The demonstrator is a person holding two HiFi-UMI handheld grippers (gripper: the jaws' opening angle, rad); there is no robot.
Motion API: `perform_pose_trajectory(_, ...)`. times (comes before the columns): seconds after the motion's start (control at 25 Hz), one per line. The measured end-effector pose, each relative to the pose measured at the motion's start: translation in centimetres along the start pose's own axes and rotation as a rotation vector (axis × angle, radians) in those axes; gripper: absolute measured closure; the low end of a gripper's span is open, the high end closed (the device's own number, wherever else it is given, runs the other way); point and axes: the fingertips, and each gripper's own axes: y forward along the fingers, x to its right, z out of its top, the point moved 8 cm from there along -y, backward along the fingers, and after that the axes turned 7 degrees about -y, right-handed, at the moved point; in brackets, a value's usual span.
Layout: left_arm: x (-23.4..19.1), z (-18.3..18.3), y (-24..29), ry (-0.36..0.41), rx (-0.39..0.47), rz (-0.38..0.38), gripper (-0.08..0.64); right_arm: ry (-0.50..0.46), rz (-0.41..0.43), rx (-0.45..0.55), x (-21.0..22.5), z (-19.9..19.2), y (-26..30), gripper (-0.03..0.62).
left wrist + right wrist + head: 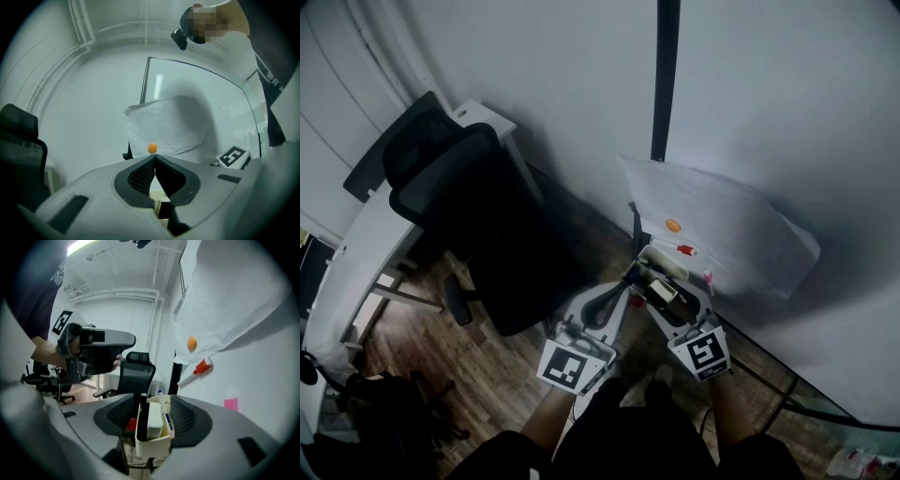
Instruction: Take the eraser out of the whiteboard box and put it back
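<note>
Cream plastic whiteboard box (153, 444), white block eraser (154, 423) inside, sits between the wide-open jaws of the right gripper (151, 403); left gripper (154, 158) is pinched shut, empty.

L gripper (153, 158) & R gripper (153, 404): pale grey moulded shells, black ribbed pads (139, 177) inside fingers. B/w marker cubes (573, 366) behind fingers. Dark clothes (623, 436).

Plastic, paper, wood, mesh
Smooth cream plastic whiteboard box (152, 441); matt, creased paper sheet (722, 230) at its one o'clock; grained wooden floor (487, 375); black mesh-backed office chair (455, 187).
</note>
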Motion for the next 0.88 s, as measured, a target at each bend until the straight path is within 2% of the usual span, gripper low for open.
perform_pose_trajectory(0.24,-0.1,-0.1,-0.1,-0.005,-0.007,0.003,0.555,-0.013,-0.004,0.006,0.2,0.2,-0.1,0.377)
perform_pose_trajectory(0.48,-0.1,-0.2,-0.1,-0.004,-0.01,0.002,0.555,0.016,-0.016,0.034,0.5,0.9,-0.5,0.414)
perform_pose_trajectory(0.68,0.0,0.1,0.1,-0.003,-0.007,-0.002,0.555,0.103,-0.044,0.159,1.5,3.2,-1.8,0.483)
perform_pose_trajectory(0.88,0.6,1.4,0.5,0.025,0.031,-0.029,0.555,0.154,-0.113,0.297,2.6,6.1,-4.0,0.565)
